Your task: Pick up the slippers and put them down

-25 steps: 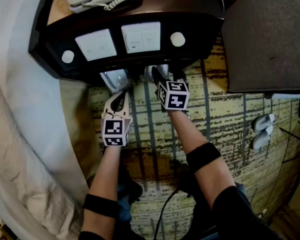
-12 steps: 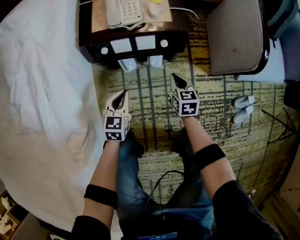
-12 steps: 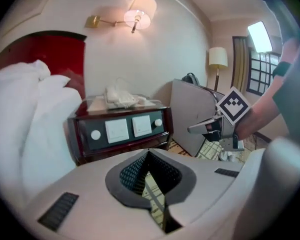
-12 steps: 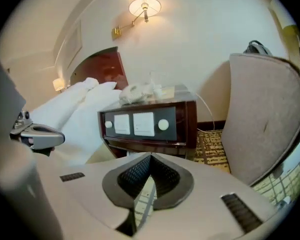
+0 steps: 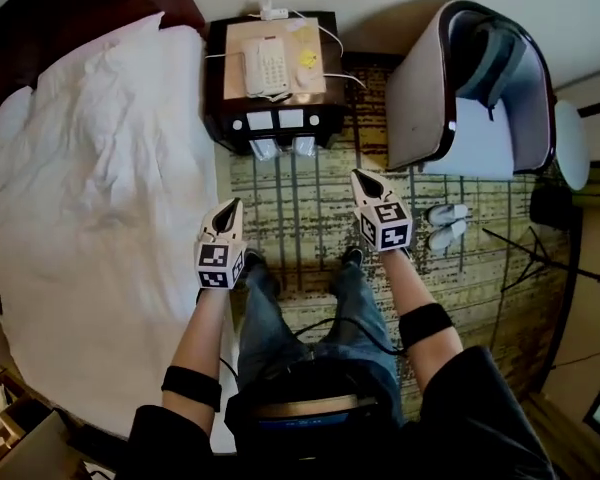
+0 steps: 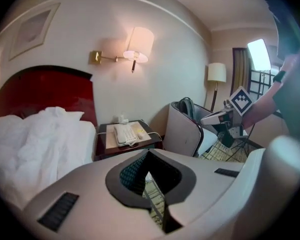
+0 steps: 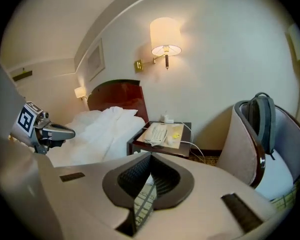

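1. White bedding covers the bed (image 5: 90, 168) along the left edge of my head view.
2. The left tool (image 5: 234, 206) hangs over the patterned carpet (image 5: 300, 208) just beside the bed, its jaws together with nothing between them.
3. A dark bedside worktop (image 5: 315, 86) against the wall carries a white telephone (image 5: 265, 66).
4. The wrapped slippers (image 5: 265, 149) lie side by side on the carpet at the foot of that worktop, well apart from both tools.
5. The right tool (image 5: 358, 175) is level with the left one, its jaws also closed on nothing.
6. An armchair (image 5: 420, 98) on the right holds a backpack (image 5: 490, 53).
7. A second white pair of footwear (image 5: 445, 223) sits on the carpet near the armchair, just right of my right tool.
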`<action>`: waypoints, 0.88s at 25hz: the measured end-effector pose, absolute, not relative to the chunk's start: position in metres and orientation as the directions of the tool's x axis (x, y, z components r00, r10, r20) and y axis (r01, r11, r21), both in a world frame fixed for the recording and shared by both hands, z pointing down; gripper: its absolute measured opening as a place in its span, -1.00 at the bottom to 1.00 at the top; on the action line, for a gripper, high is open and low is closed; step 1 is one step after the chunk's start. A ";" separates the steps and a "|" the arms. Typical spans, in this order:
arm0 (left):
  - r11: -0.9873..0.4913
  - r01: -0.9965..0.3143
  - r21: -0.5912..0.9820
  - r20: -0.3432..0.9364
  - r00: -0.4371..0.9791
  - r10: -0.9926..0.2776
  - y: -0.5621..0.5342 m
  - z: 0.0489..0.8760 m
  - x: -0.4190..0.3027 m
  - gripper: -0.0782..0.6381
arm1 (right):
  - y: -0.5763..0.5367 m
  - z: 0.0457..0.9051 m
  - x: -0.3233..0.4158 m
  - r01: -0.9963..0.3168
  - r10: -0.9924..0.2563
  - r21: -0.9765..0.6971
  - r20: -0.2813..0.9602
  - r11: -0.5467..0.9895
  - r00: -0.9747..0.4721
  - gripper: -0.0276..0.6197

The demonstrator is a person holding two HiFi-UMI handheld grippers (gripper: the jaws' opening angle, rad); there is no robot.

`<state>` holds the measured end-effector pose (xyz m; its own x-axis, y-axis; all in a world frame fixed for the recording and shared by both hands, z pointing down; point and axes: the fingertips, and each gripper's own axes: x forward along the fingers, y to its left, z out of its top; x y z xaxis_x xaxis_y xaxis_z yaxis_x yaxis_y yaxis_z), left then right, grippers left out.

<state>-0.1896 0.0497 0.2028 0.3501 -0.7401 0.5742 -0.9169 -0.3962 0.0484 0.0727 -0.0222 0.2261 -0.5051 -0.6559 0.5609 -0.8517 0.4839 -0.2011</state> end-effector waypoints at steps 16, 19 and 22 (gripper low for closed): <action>-0.313 -0.943 0.114 0.473 0.329 -0.817 0.087 0.072 -0.194 -0.78 | 0.054 0.105 0.095 -0.807 -0.650 -0.169 0.509 0.566 -0.563 -0.91; -0.321 -0.941 0.104 0.477 0.330 -0.814 0.096 0.072 -0.200 -0.78 | 0.062 0.102 0.098 -0.816 -0.660 -0.156 0.512 0.557 -0.549 -0.91; -0.317 -0.942 0.108 0.477 0.329 -0.815 0.101 0.069 -0.205 -0.78 | 0.068 0.105 0.104 -0.834 -0.670 -0.161 0.525 0.528 -0.525 -0.91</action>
<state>-0.2045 0.1007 0.0689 0.3285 -0.8151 0.4771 -0.9424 -0.3165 0.1082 0.1038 0.0678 0.1047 -0.5251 -0.6699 0.5248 -0.8341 0.5276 -0.1610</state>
